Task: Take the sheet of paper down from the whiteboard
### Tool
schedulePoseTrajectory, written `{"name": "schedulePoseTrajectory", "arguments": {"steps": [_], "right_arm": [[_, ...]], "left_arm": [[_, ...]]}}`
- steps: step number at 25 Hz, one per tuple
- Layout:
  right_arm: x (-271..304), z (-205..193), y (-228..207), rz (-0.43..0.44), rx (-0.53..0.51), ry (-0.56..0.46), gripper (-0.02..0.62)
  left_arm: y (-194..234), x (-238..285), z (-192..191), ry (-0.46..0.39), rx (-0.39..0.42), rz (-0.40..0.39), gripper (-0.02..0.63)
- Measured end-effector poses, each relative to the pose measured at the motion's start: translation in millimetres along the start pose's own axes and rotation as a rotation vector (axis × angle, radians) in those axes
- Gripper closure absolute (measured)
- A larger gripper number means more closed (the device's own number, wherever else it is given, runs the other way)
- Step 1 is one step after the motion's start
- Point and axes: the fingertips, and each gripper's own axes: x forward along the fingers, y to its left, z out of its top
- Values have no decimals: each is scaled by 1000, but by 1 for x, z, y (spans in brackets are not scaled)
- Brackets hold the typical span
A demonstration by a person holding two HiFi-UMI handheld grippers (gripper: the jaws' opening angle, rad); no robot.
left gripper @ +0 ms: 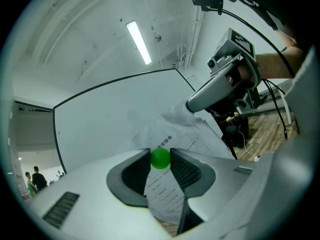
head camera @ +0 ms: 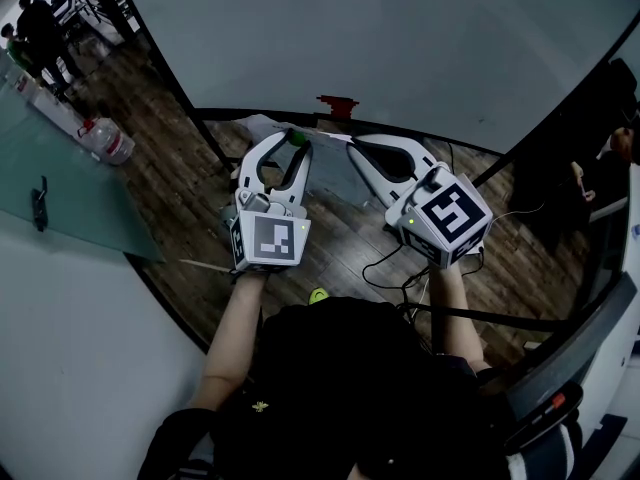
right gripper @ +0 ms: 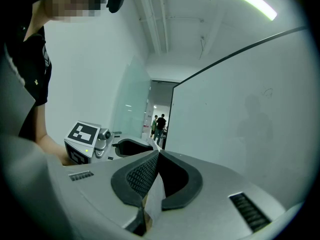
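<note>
The whiteboard (head camera: pixel 400 48) stands right in front of me. A printed sheet of paper (left gripper: pixel 167 196) runs, crumpled, from my right gripper (left gripper: pixel 190 105) down past my left gripper (left gripper: pixel 160 160). The left gripper is shut on a small green round magnet (left gripper: pixel 160 158), held at its fingertips just in front of the sheet. My right gripper (right gripper: pixel 157 154) is shut on the edge of the paper (right gripper: pixel 152 199), which passes between its pads. In the head view both grippers, left (head camera: pixel 296 140) and right (head camera: pixel 352 141), point level at the board's lower edge, a hand's width apart.
A red object (head camera: pixel 337 103) sits on the board's lower edge. The board's black frame legs (head camera: pixel 200 118) run down to the wooden floor. Cables (head camera: pixel 395 268) lie on the floor by my feet. A glass table (head camera: pixel 50 183) and a bottle (head camera: pixel 108 140) are at left; people (head camera: pixel 40 28) stand far off.
</note>
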Motion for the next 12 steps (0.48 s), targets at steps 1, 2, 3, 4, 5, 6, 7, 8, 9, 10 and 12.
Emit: {"name": "schedulePoseTrajectory", "arguments": {"steps": [1, 2, 3, 4, 5, 6, 7, 8, 9, 10, 12], "right_arm": [[0, -1, 0, -1, -1, 0, 583], [0, -1, -1, -3, 1, 0, 583], [0, -2, -1, -5, 4, -1, 583], [0, -2, -1, -7, 9, -3, 583], [1, -2, -1, -8, 13, -5, 583], [1, -1, -1, -5, 13, -3, 583], [2, 0, -1, -2, 6, 1, 583], [3, 1, 0, 1, 0, 3, 583], [4, 2, 0, 2, -3, 2, 583], [4, 3, 0, 1, -2, 1, 583], [6, 4, -1, -2, 1, 0, 583]], "left_arm": [[0, 0, 0, -1, 1, -1, 463], [1, 1, 0, -2, 1, -1, 463], [1, 1, 0, -3, 2, -2, 463], [2, 2, 0, -4, 3, -2, 463], [2, 2, 0, -4, 3, -3, 463], [2, 2, 0, -4, 4, -3, 463], [2, 2, 0, -4, 4, -4, 463], [2, 3, -1, -4, 3, -5, 463], [3, 3, -1, -3, 3, -6, 463], [3, 3, -2, -3, 2, -7, 463], [4, 3, -2, -3, 2, -9, 463]]}}
